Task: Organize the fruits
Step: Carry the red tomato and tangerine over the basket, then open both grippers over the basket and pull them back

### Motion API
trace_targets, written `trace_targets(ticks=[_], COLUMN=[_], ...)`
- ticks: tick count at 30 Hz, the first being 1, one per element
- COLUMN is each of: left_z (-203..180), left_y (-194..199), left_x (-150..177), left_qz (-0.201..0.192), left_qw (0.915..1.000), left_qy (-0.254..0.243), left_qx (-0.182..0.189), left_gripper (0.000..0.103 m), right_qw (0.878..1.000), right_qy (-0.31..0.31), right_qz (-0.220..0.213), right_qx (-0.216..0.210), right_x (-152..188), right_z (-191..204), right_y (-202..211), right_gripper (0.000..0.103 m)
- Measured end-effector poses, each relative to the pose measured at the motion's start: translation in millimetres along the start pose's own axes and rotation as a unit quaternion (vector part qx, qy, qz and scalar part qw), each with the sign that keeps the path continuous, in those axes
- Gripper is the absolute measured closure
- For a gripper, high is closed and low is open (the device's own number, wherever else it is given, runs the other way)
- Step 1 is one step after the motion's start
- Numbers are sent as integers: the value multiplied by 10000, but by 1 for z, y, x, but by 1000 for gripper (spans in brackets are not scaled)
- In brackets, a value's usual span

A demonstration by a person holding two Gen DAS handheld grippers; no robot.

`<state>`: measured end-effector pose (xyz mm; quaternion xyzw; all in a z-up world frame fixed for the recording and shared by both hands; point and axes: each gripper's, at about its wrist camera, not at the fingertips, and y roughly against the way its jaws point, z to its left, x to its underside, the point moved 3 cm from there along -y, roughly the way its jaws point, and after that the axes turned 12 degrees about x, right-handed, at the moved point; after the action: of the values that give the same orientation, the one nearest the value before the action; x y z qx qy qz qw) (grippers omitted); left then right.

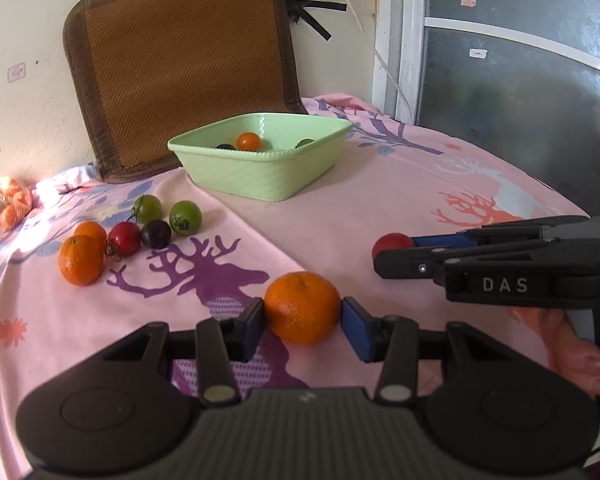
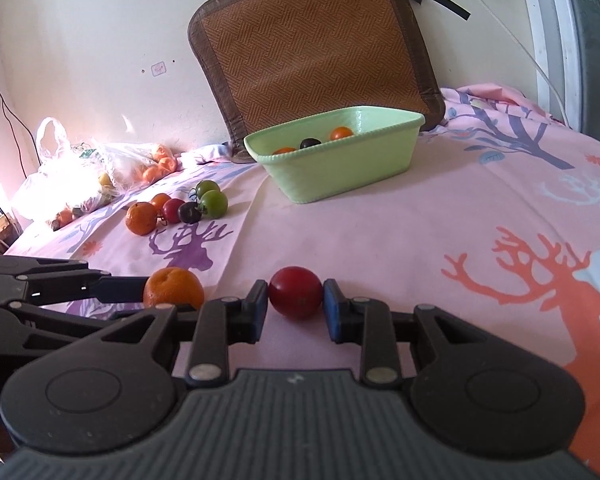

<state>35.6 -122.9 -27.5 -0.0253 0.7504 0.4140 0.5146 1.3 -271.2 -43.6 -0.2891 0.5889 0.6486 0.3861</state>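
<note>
My left gripper (image 1: 302, 318) is shut on an orange tangerine (image 1: 302, 307), low over the pink cloth; both also show in the right wrist view (image 2: 174, 288). My right gripper (image 2: 295, 306) is shut on a red tomato (image 2: 296, 292), which also shows in the left wrist view (image 1: 393, 243). A light green bowl (image 1: 260, 176) stands beyond with a few small fruits inside (image 1: 248, 141). A cluster of loose fruits lies at the left: tangerines (image 1: 81, 259), a red tomato (image 1: 124, 239), a dark one (image 1: 156, 234) and green ones (image 1: 185, 217).
A brown woven cushion (image 1: 180, 60) leans on the wall behind the bowl. A plastic bag with fruit (image 2: 100, 168) lies at the far left. The pink deer-print cloth (image 1: 380, 200) covers the surface. A glass door (image 1: 520, 80) is at the right.
</note>
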Motion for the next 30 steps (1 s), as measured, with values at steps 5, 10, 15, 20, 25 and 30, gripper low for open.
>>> trace_targets(ticks=[5,10,15,20,25,30], left_z=[7,27,53,64,62,61], left_y=[0,-18,-60,-88,-98,-94], left_x=[-32,-91,-123,-127,-121,-122], left_qz=[-209,-611,-566,-369,-313,-372], left_qw=[9997,9981,9980,9986,9991,9988], left_qy=[-69,51,286,389,283,303], left_qx=[61,53,-1,34,-17,-92], left_gripper=[61,61,61,61,60,55], right_qw=[9996,9947,9917,9929,9930,9919], right_qy=[-132,-168,-116,127,269,325], right_qz=[-241,-984,-1212,-1023,-958,-1006], right_qx=[77,225,411,597,638,702], right_x=[-13,-59,-95,-104,-102,-100], right_z=[-7,-17,-27,-36,-33,-30], right_y=[-1,-7,-41,-76,-89,-89], right_gripper=[72,71,71,71,70,69])
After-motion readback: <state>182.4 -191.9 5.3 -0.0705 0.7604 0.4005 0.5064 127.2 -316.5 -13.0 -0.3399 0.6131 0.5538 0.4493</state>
